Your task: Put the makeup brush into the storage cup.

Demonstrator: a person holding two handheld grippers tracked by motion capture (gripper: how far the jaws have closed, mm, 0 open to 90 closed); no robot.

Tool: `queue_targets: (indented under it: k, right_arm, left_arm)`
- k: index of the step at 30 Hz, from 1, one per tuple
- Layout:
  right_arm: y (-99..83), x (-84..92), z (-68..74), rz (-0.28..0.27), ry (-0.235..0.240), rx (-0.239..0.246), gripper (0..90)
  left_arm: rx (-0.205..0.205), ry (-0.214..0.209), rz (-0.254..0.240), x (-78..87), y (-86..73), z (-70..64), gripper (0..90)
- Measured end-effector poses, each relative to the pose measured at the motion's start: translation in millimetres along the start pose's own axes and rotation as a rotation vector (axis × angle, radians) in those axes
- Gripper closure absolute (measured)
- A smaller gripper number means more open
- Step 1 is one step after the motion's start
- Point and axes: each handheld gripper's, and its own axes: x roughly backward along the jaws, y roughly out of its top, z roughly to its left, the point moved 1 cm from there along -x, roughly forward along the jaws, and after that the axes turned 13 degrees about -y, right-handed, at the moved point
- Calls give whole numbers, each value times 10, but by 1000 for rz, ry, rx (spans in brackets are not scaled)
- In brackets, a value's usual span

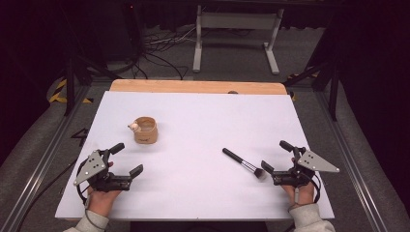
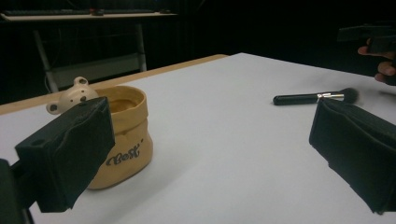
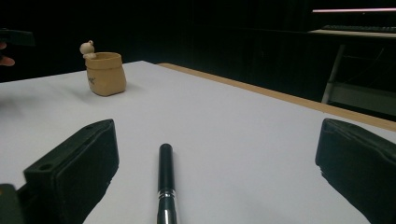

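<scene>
1. dark room all round, cables on the floor beyond, and a white table (image 1: 193, 193) taking up the middle of the high view.
2. left gripper (image 1: 126, 159) sits near the left edge, jaws spread wide, nothing between them.
3. just beyond it stands the cup (image 1: 145, 129), tan, upright, with a little bear head on its rim; in the left gripper view the cup (image 2: 122, 135) sits close behind the left jaw, not touching it.
4. right gripper (image 1: 276, 155) waits near the right edge, jaws wide apart too, gripping nothing.
5. the brush (image 1: 243, 164) lies flat on the table, right of centre, bristle end at the right gripper's near jaw, handle running up and left toward the cup.
6. right gripper view lines it up nicely: the brush (image 3: 165, 182) lies between the two jaws, handle pointing away, well clear of both pads.
7. looks like the approach step: the right gripper is framing the brush for a pickup, no contact yet.
8. next move, as i read it: ease forward and low so the pads flank the handle, close, lift, then carry it left to the cup, which the left gripper could steady.
</scene>
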Motion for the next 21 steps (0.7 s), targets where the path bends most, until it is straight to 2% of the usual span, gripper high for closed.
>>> queue_targets:
  k: [12,21]
  right_arm:
    - [15,7,8,-7,4,6,0]
    - [23,10,19,-7,12,12,0]
  left_arm:
    - [51,-13,-6,10,-26,44,0]
    - [61,-21,-5,-9,-37,56,1]
